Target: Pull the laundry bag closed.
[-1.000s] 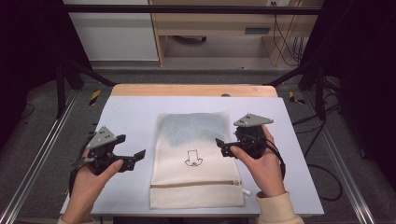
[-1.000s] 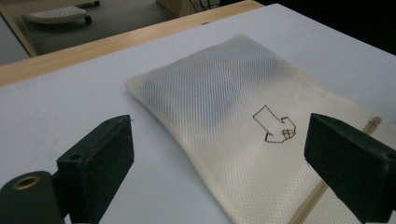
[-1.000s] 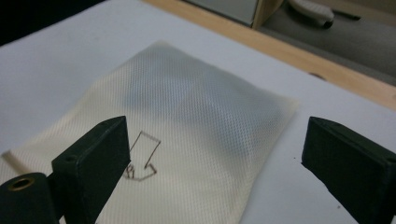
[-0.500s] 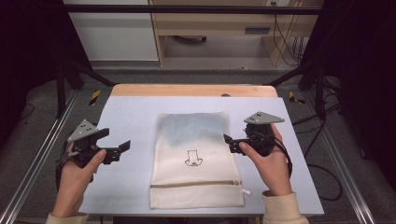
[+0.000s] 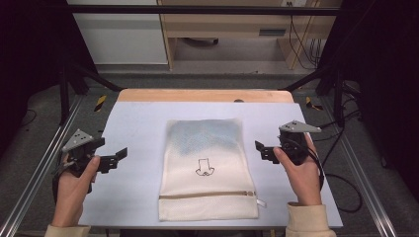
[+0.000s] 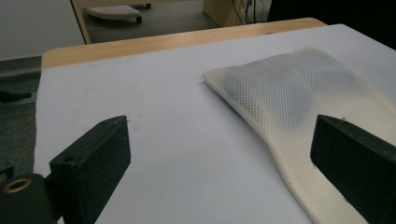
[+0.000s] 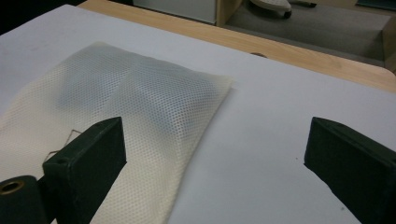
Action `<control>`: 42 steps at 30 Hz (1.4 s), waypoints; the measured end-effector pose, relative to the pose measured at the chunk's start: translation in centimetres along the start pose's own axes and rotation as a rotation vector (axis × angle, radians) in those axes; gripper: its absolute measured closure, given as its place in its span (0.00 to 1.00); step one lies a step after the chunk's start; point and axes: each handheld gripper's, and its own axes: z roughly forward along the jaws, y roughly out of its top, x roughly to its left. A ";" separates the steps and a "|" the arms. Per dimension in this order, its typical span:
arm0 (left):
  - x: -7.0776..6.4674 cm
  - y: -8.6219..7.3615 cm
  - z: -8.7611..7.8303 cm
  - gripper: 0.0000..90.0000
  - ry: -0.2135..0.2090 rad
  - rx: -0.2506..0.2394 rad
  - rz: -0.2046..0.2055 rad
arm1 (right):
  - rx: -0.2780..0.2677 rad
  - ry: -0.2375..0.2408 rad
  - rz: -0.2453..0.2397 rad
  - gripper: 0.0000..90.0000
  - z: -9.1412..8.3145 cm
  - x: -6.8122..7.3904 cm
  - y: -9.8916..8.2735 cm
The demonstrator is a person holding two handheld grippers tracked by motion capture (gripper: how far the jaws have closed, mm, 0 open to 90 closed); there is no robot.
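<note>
A cream mesh bag [image 5: 206, 168] lies flat in the middle of the white table [image 5: 138, 123], zipper [image 5: 207, 195] toward the near edge and a small black drawing on its front. Something bluish shows through its far half [image 5: 205, 136]. My left gripper [image 5: 114, 159] is held left of the bag, apart from it, open and pointing at it. In the left gripper view the left gripper [image 6: 219, 168] has wide jaws with the bag [image 6: 299, 93] ahead on the right. My right gripper [image 5: 262, 151] is open just right of the bag. The right gripper [image 7: 217, 163] holds nothing, and the bag [image 7: 130, 107] lies ahead on the left.
A wooden strip [image 5: 197, 95] runs along the table's far edge. Metal frame rails [image 5: 44, 163] flank the table on both sides. Cables [image 5: 341, 177] trail on the floor at the right. A cabinet and shelf stand beyond the table.
Both grippers have drawn outward from the bag: the left one toward the table's left edge, the right one to the right. The bag has not moved.
</note>
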 end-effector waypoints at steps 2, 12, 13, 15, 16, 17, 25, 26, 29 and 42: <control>0.3 -0.1 -0.1 0.06 -0.001 -0.008 0.007 | 0.004 -0.007 0.011 0.07 0.0 -0.6 -0.3; 2.1 -1.3 0.2 0.06 0.090 0.018 0.002 | 0.023 -0.052 0.067 0.08 0.0 -3.1 -2.3; 2.3 -1.5 0.3 0.06 0.091 0.017 -0.002 | 0.025 -0.050 0.074 0.11 0.0 -3.3 -2.5; 2.7 -1.9 0.5 0.06 0.069 0.008 -0.036 | 0.028 -0.046 0.062 0.13 0.0 -3.6 -2.9; 2.8 -2.0 0.6 0.06 0.073 0.009 -0.035 | 0.029 -0.046 0.061 0.13 0.1 -3.7 -3.2; 2.9 -2.1 0.6 0.06 0.083 0.016 -0.027 | 0.033 -0.045 0.064 0.12 0.1 -3.8 -3.3; 3.2 -3.2 1.2 0.06 0.097 0.021 0.007 | 0.049 -0.052 0.084 0.11 0.9 -4.7 -5.1; 3.2 -3.2 1.2 0.06 0.108 0.022 0.025 | 0.045 -0.046 0.081 0.11 1.0 -4.9 -5.4; 3.5 -3.6 1.4 0.06 0.103 0.016 0.028 | 0.050 -0.053 0.084 0.11 1.4 -5.2 -6.1; 4.0 -5.2 2.6 0.06 0.101 0.049 0.069 | 0.092 -0.077 0.062 0.11 2.9 -5.5 -8.5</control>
